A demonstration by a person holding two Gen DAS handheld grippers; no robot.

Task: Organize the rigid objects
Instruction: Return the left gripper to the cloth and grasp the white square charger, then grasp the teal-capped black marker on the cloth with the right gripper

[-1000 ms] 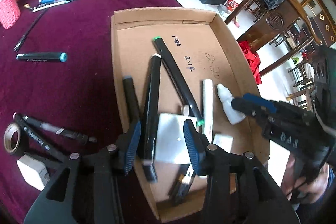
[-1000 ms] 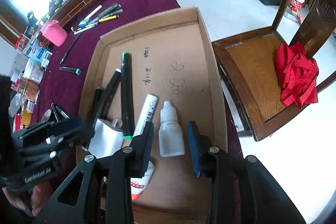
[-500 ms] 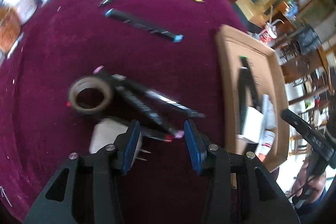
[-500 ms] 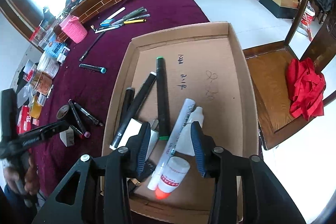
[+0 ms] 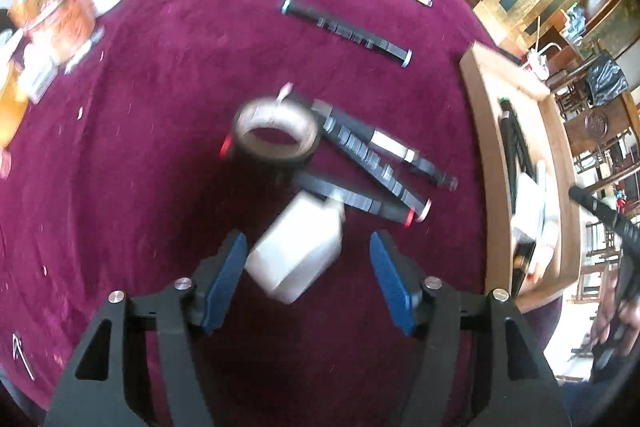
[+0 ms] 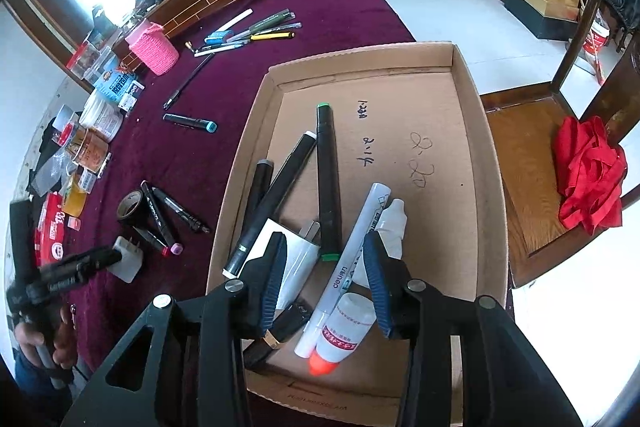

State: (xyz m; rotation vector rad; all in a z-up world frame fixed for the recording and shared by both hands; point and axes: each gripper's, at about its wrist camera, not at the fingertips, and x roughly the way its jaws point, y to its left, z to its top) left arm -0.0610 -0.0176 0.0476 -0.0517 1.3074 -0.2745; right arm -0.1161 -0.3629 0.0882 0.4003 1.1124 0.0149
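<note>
My left gripper is open, its jaws on either side of a white plug adapter on the maroon tablecloth. Behind the adapter lie black markers and a roll of tape. In the right wrist view the left gripper sits at the adapter. My right gripper is open and empty above the cardboard box, over black markers, a white pen, a white dropper bottle and an orange-capped glue bottle.
A black marker with a teal cap lies alone on the cloth. Pens and a pink cup stand at the far side, jars and packets at the left. A wooden chair with red cloth is right of the box.
My left gripper has swung from over the box to the cloth and come down around the white adapter. My right gripper has pulled back and risen above the box.
</note>
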